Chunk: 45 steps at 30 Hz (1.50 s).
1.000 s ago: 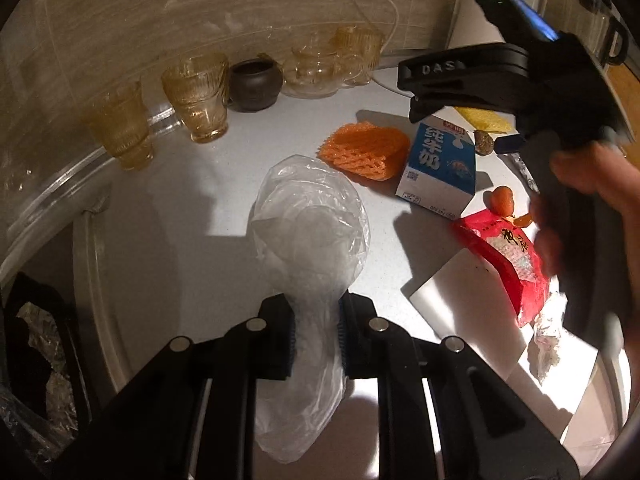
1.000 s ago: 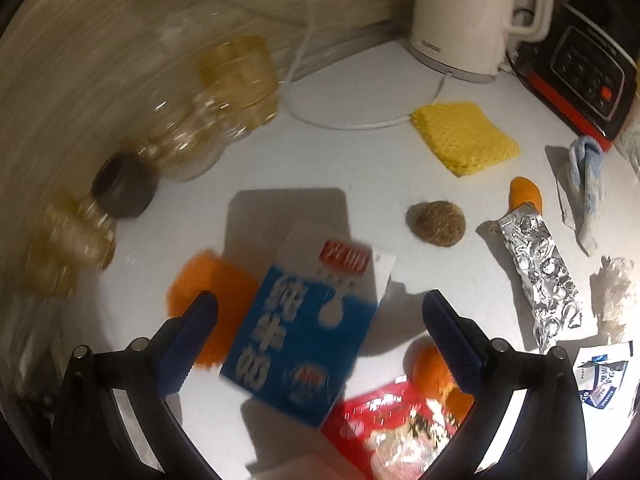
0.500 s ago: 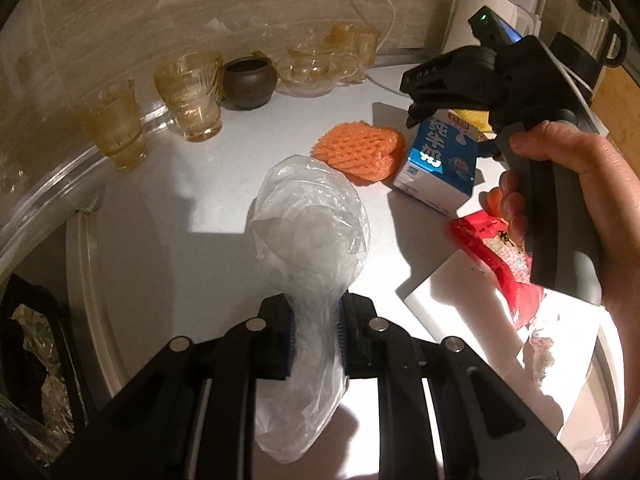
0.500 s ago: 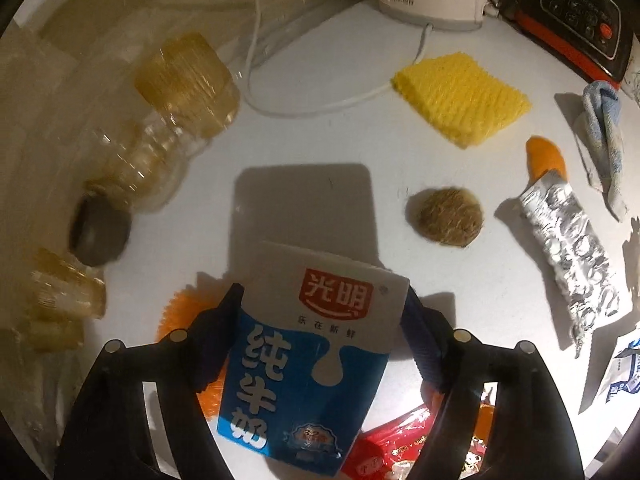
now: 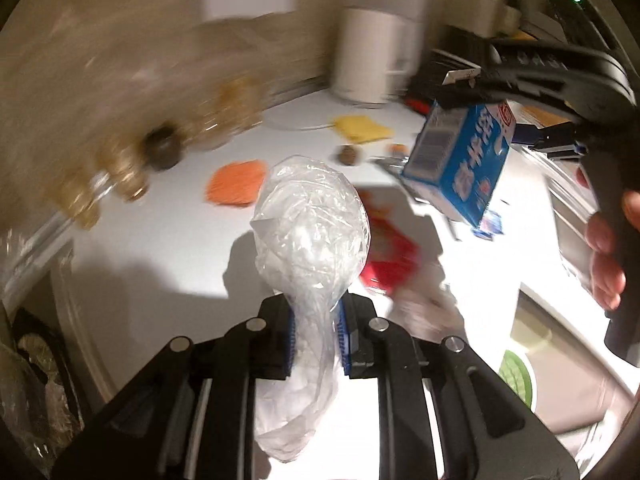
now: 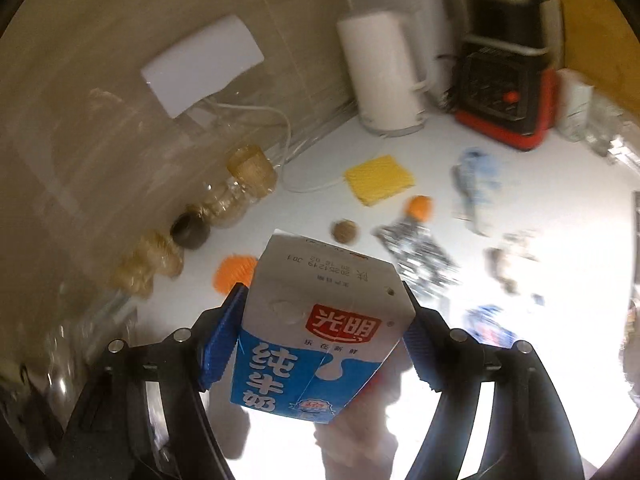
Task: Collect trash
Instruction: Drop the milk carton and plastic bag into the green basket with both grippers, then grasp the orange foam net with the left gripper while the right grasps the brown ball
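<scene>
My left fingers (image 5: 316, 334) pinch a crumpled clear plastic bag (image 5: 310, 236); my right fingers (image 6: 322, 338) clamp the blue-and-white milk carton (image 6: 320, 332), held clear above the white surface (image 6: 560, 216), open room beneath

One blue-and-white milk carton (image 6: 320, 344) | one crumpled clear plastic bag (image 5: 312, 224) | one white electric kettle (image 6: 380, 76) | one yellow foam net pad (image 6: 379, 179) | one orange foam net pad (image 5: 237, 182) | one crumpled silver foil wrapper (image 6: 416, 248) | one small brown ball (image 6: 345, 232) | one dark round pot (image 6: 190, 230) | two black handheld tools, left tool (image 5: 317, 334), right tool (image 6: 320, 336)
</scene>
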{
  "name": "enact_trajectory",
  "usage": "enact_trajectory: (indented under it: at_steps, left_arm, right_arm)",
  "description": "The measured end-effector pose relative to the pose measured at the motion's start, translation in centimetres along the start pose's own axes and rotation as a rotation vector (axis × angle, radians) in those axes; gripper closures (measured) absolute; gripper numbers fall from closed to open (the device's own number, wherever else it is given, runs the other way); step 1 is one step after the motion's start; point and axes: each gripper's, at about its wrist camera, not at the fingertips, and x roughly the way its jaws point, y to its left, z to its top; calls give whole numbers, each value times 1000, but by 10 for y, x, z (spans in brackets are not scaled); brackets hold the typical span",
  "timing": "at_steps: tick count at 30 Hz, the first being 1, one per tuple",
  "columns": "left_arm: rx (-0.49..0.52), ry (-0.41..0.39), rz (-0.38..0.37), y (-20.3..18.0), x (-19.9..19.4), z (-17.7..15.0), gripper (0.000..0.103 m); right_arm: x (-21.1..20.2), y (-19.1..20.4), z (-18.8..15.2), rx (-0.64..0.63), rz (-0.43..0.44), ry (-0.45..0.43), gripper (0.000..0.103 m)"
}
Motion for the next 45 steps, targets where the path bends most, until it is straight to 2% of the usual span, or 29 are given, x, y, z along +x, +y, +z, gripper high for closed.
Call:
enact_trajectory:
  at_steps: [3,7,11,14,15,17,20,22,27,28,30,31,32,35,39,40,45]
  left_arm:
    - [95,6,-84,-45,-16,-16,87]
    - [144,32,-179,-98,-31,-44,87]
    - [143,79,-241,-139,-36,-66,87]
    - [160,104,-226,-157,-35,-79,87]
    - [163,114,-220,-164,-35,-85,87]
    - [163,136,-223,-178,-34,-92,87]
    - [172,146,-222,-192,-36,-101,87]
    - [181,157,-219,-205,-37,-108,87]
    - [201,206,-282,-237,-31,-124,86]
    - [207,217,-297,-243,-29,-128,82]
    - [213,242,-312,-253,-25,-133,59]
    - [214,248,-311,-257,-22,-135,41]
    - [215,245,-310,-261,-21,-137,29]
    - [224,237,-308,-267,-19,-136,21]
    - [224,226,-297,-265,-19,-129,16]
    - [219,219,-292,-262,-20,-127,13]
    - [167,143,-223,-230,-30,-105,10]
  right_arm:
    - [-49,-30,-36,-49,-57,-17,30]
    - [-94,-77,-94,-84,-154,10,30]
    - [-100,-112,-152,-110,-206,84,29]
    - [-86,-130,-183,-134,-227,142,27]
    - [-80,-134,-191,-135,-233,161,21]
    - [-79,-145,-201,-126,-245,184,10]
    - [-97,-157,-210,-108,-229,170,2]
    - [-115,-163,-211,-107,-227,130,2]
    - [-156,-179,-200,-106,-259,47,2]
    - [-161,-184,-199,-100,-263,34,2]
    - [-172,-193,-197,-82,-266,11,2]
    - [-178,-197,-197,-74,-267,1,2]
    - [-182,-201,-197,-66,-271,-7,2]
    - [-186,-209,-199,-47,-284,-14,2]
    - [-184,-214,-203,-23,-283,-5,2]
    - [-183,-214,-203,-17,-281,-4,2]
    - [-181,-207,-198,-22,-266,-8,2]
